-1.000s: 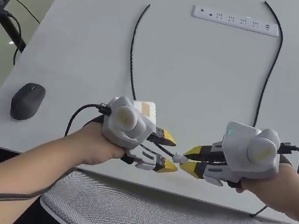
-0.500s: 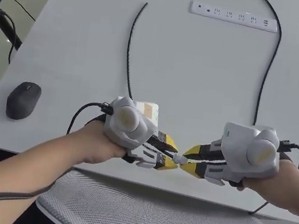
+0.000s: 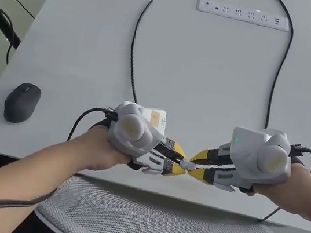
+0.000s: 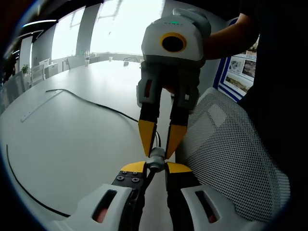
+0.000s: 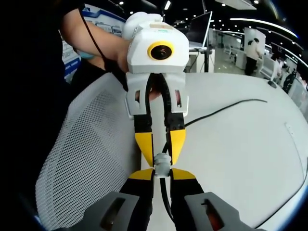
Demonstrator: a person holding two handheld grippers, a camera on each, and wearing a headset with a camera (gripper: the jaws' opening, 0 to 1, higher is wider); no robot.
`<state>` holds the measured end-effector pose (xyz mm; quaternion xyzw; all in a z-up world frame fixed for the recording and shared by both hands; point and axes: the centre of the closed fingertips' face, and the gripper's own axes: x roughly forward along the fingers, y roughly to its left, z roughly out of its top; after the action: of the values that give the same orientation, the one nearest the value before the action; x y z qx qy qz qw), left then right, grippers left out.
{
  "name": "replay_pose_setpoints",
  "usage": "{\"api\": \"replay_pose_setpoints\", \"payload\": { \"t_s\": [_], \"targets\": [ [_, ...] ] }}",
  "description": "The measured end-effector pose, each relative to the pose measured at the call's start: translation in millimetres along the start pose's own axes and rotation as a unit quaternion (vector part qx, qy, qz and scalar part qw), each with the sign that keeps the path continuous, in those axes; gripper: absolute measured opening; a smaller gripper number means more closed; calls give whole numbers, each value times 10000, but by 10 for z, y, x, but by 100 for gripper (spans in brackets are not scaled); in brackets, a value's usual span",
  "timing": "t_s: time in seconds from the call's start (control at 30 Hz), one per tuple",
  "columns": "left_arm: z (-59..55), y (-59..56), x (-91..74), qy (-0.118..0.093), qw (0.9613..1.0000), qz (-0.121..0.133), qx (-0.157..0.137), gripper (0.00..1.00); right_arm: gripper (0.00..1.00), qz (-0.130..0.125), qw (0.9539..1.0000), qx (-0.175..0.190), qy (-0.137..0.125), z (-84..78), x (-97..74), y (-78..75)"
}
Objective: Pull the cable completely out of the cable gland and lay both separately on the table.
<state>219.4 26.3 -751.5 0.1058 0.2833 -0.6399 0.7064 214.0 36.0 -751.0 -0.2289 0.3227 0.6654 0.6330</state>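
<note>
My L tongs (image 3: 179, 161) & R tongs (image 3: 197, 164) meet tip-to-tip near bench (image 3: 209, 72) front edge. Both are pinched nearly closed on the white cable gland (image 3: 187, 164). Black cable (image 3: 133, 43) trails across bench.

Left gripper (image 3: 181, 161) jaws now narrower than a second ago, upper tip dropped toward the lower, closing on the small white cable gland (image 3: 187, 164), gap to the right gripper (image 3: 193, 165) tips shrunk, tips almost meeting.
</note>
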Motion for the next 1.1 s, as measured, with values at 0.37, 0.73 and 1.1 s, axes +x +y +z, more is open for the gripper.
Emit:
{"api": "replay_pose_setpoints", "payload": {
  "t_s": [0.37, 0.73, 1.1],
  "targets": [
    [-41, -16, -4, 111, 9999, -30, -64, 15, 8, -14, 10000, 22, 53, -10, 43, 19],
    [-3, -14, -93, -39, 9999, 6, -126, 15, 14, -186, 9972, 700, -176, 20, -24, -26],
    [-9, -37, -101, -3, 9997, 151, -212, 15, 15, -97, 9951, 906, -373, 36, -101, -23]
  ]
}}
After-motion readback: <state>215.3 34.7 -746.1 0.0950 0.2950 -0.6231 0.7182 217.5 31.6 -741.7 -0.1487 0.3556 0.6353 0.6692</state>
